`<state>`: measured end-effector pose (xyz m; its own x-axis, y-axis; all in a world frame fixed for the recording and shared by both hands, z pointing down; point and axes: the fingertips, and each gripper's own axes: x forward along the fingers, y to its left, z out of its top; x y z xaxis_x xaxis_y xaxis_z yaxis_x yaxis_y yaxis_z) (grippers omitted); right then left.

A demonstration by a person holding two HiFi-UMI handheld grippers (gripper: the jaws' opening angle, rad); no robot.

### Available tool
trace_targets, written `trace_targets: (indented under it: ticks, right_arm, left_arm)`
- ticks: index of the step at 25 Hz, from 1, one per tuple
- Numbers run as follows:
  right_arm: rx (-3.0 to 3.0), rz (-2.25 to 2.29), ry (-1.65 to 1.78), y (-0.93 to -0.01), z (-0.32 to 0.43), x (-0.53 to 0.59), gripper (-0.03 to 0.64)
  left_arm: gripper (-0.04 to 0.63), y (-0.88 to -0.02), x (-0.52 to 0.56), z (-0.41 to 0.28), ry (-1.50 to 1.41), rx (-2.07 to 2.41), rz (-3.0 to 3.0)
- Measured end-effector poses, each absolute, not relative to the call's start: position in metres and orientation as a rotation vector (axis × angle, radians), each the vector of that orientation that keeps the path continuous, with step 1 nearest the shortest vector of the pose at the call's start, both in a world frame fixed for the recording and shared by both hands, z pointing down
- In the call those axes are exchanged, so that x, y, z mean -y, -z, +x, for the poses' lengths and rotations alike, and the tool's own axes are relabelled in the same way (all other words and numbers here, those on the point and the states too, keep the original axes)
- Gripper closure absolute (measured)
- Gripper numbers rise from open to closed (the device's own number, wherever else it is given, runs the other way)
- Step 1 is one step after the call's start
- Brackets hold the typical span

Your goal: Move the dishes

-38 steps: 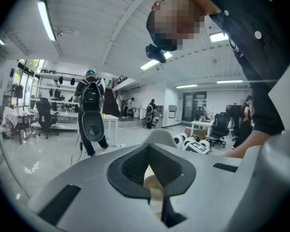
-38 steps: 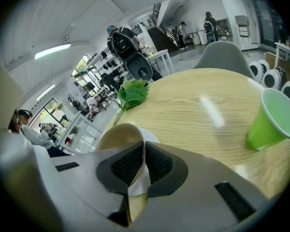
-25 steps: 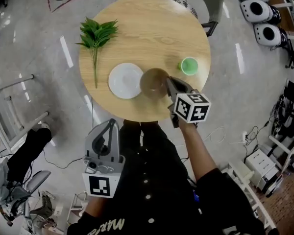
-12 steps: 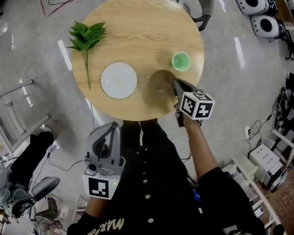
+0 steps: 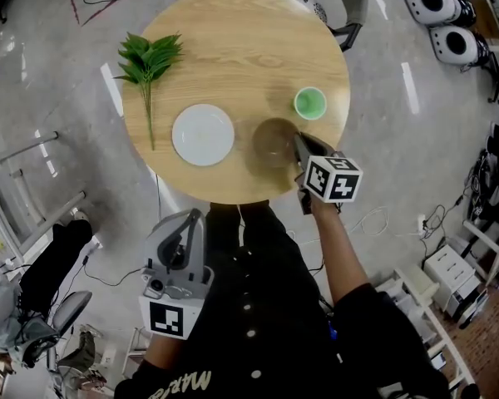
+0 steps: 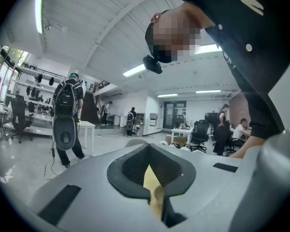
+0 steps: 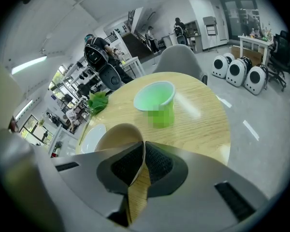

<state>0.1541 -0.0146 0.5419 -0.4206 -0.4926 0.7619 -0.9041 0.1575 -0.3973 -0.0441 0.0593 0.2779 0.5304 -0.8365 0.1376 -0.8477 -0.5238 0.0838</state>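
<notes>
on the round wooden surface (image 5: 233, 48), our right hand-held gripper (image 5: 298, 143) pinches the rim of the tan bowl (image 5: 270, 140) sitting between the white plate (image 5: 203, 135) and green cup (image 5: 310, 102), so we'd lift it level, clear of both, while our left hand-held gripper (image 5: 186, 216) hangs pressed together, empty.

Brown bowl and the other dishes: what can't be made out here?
Inside of brown bowl: covered by right gripper in its view; too small in head view.
Resting or lifted: no view tells.
Side of green cup: patch-blurred, right gripper view.
Dishes from left gripper view: none; it faces the room.
</notes>
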Motion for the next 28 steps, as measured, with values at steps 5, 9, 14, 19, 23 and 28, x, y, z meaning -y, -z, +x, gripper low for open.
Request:
trace_targets:
  ticks: [5,9,14,19,23,28]
  right_arm:
    - [1.984,1.313,-1.19,-0.545,0.161,0.014,0.604]
    - [1.993,1.305,-1.18,-0.544,0.164,0.013,0.604]
    - [2.01,1.287,-1.163,-0.546,0.164,0.014,0.604]
    - [2.017,1.288,-1.131,-0.546,0.164,0.014,0.6]
    - [2.029,1.314,-1.087,-0.539,0.166,0.016,0.546]
    - [2.057,1.387,-1.01,-0.516,0.176,0.015,0.449]
  left_arm:
    - [0.577,-0.281,-0.06,-0.042,-0.125,1.433,2.623]
    - [0.577,-0.281,-0.06,-0.041,-0.126,1.424,2.625]
    - [0.577,-0.282,-0.06,-0.042,-0.121,1.409,2.633]
    - [0.577,-0.281,-0.062,-0.043,-0.112,1.411,2.637]
    - [0.577,-0.277,-0.061,-0.045,-0.102,1.427,2.655]
    - [0.577,-0.274,-0.062,-0.052,-0.08,1.453,2.645]
